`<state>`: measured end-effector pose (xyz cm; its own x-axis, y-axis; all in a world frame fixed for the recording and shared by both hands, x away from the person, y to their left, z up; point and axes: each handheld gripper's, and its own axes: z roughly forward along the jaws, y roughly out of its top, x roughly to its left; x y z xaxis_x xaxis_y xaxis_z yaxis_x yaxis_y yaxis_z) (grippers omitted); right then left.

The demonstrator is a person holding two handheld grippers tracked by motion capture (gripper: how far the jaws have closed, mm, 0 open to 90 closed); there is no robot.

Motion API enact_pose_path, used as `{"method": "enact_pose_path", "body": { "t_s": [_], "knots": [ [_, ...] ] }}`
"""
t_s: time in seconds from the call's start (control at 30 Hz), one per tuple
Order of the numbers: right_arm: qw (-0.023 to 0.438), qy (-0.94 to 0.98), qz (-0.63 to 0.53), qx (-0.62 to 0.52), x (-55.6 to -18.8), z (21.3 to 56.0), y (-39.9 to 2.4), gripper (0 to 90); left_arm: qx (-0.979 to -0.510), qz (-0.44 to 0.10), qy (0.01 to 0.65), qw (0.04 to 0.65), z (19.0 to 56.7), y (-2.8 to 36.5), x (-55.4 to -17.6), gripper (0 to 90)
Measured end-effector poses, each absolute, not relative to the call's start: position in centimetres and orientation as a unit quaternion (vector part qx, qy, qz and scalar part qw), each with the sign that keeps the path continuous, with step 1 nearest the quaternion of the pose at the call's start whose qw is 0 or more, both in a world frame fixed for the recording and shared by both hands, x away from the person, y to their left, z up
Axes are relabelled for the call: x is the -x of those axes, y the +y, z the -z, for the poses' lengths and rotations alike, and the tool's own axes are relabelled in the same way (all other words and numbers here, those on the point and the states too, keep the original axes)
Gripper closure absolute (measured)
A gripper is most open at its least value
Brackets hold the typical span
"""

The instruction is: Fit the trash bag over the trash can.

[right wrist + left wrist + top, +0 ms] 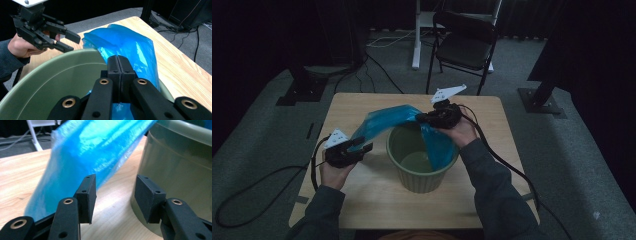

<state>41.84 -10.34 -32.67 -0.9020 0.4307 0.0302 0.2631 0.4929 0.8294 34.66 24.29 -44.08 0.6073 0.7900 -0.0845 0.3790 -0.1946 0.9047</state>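
A blue plastic bag (382, 122) drapes across a green bin (422, 175) in the middle of the wooden table (362, 200), with part of it hanging inside the bin. At the bin's far rim my right gripper (424, 117) is shut on the bag; in the right gripper view its jaws (117, 60) are pressed together over the bag (130, 45) above the bin (62, 75). My left gripper (362, 146) hangs left of the bin, open. In the left gripper view nothing lies between its jaws (115, 192); the bag (95, 147) passes behind its left jaw and the bin wall (180, 165) is at the right.
A black folding chair (464, 42) stands behind the table's far edge. Dark stand bases sit on the floor at both far corners. Cables (257, 190) trail off the table to the left and right. Bare tabletop (20, 177) lies to the left of the bag.
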Motion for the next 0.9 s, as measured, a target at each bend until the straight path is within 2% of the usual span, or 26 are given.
{"method": "enact_pose_path", "body": {
  "t_s": [0.53,0.8,0.9],
  "knots": [
    [0.076,0.862,-0.461,-0.199,-41.7,33.1,-10.5,89.8,-0.734,-0.267,0.415,0.466,43.7,23.1,-37.0,53.1],
    [0.071,0.865,-0.458,-0.19,-41.2,33.0,-10.6,89.7,-0.726,-0.266,0.417,0.477,43.3,22.8,-37.7,81.6],
    [0.07,0.867,-0.456,-0.189,-40.9,33.1,-10.8,89.7,-0.723,-0.264,0.414,0.486,42.9,22.7,-37.7,88.9]
  ]
}}
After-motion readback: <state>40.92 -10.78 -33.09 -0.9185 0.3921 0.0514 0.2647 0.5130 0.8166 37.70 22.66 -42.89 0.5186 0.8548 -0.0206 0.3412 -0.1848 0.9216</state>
